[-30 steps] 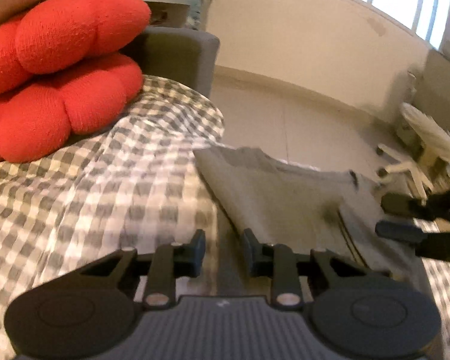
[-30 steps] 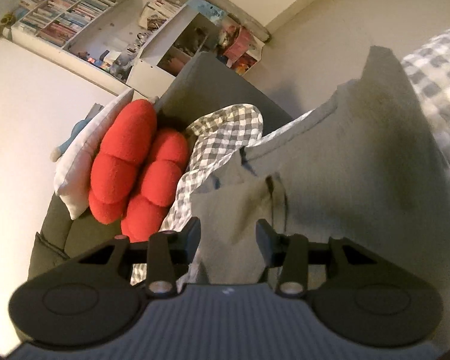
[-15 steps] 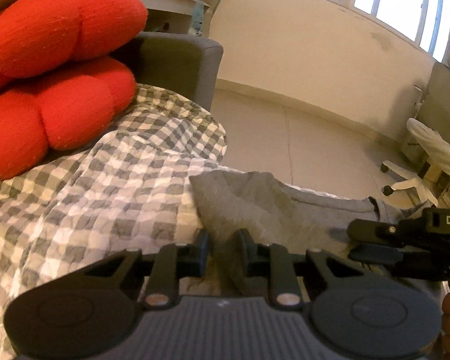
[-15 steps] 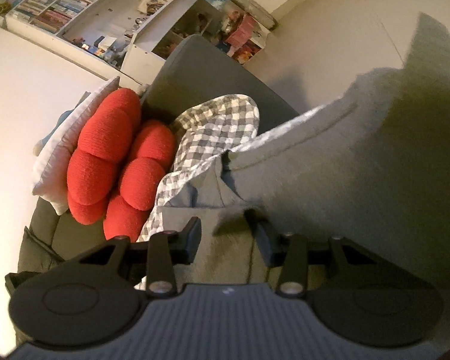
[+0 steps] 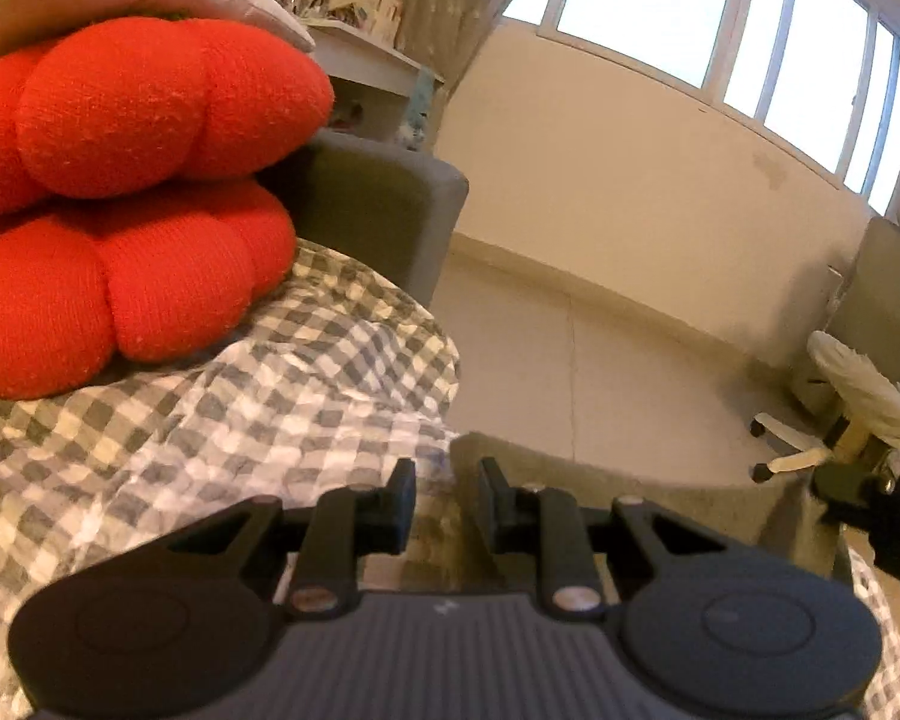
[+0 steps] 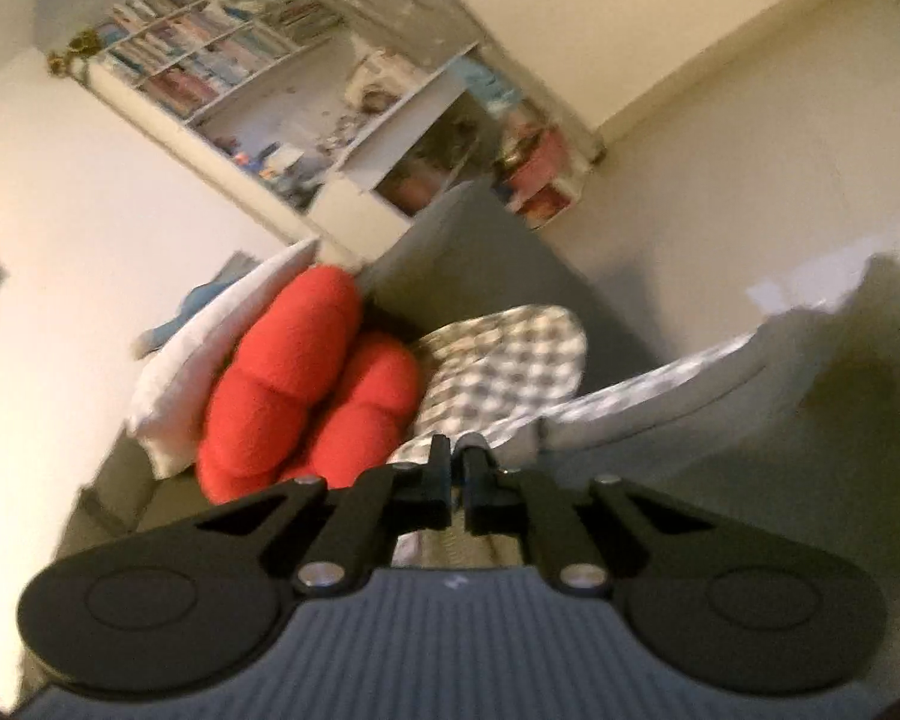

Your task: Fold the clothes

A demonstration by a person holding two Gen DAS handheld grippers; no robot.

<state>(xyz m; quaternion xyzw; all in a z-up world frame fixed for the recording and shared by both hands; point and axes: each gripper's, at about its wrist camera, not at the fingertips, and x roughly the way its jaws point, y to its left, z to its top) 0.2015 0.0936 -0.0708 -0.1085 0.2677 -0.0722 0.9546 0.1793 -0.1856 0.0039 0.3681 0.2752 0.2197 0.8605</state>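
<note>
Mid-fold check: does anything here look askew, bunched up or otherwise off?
Nothing damaged or spilled. The grey garment is held up off the checked cover, so its top edge sags unevenly. The right gripper is shut on a corner; the left gripper stands apart around a fold. The red cushion sits undisturbed.

Matt grey knit garment (image 5: pixel 630 516), nubbly red cushion (image 5: pixel 138 192), crinkled checked cotton cover (image 5: pixel 240 420), matt black plastic fingers (image 5: pixel 399 504)
</note>
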